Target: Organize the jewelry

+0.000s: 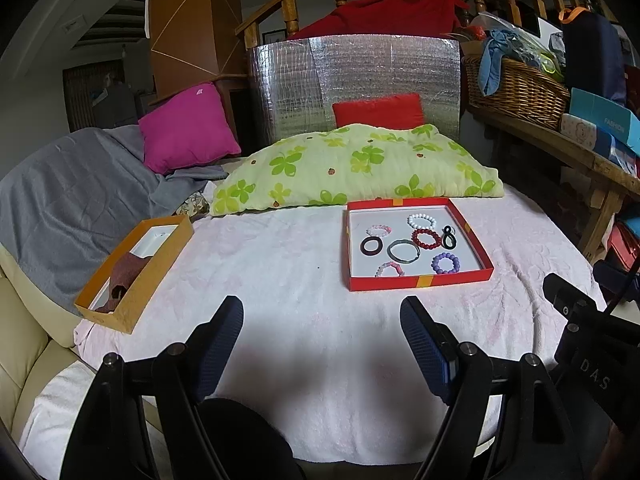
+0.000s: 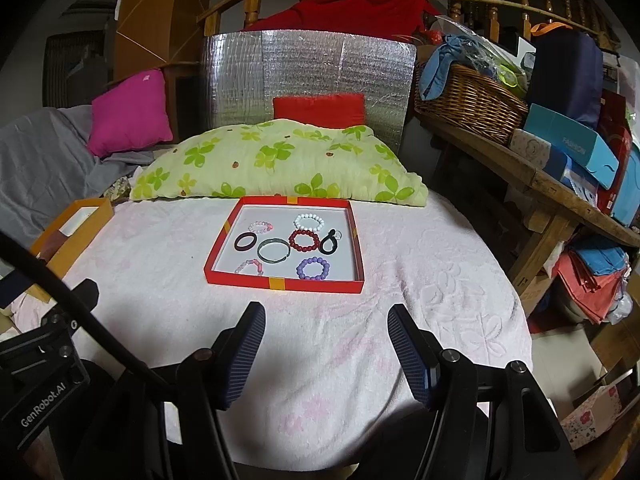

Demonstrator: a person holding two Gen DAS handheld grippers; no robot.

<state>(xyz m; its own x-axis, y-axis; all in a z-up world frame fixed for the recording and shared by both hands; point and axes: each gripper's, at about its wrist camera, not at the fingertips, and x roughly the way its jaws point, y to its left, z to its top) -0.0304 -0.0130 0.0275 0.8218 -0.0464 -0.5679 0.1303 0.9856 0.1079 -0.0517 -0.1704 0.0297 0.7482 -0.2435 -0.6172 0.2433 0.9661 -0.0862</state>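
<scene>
Right wrist view: red tray [image 2: 284, 284] of bracelets [image 2: 303, 240] ahead of right gripper [image 2: 325, 320], well apart.
Both released and empty; left gripper [image 1: 322, 314] likewise, tray up and rightward, orange box [image 1: 132, 304] leftward.

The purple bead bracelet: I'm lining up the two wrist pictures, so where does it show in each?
Left wrist: purple bead bracelet lies right of centre, in the red box's near right corner.
Right wrist: it lies at mid-picture, in the same near right corner of the box.
Shared landmark: the dark red bead bracelet just behind it.
</scene>
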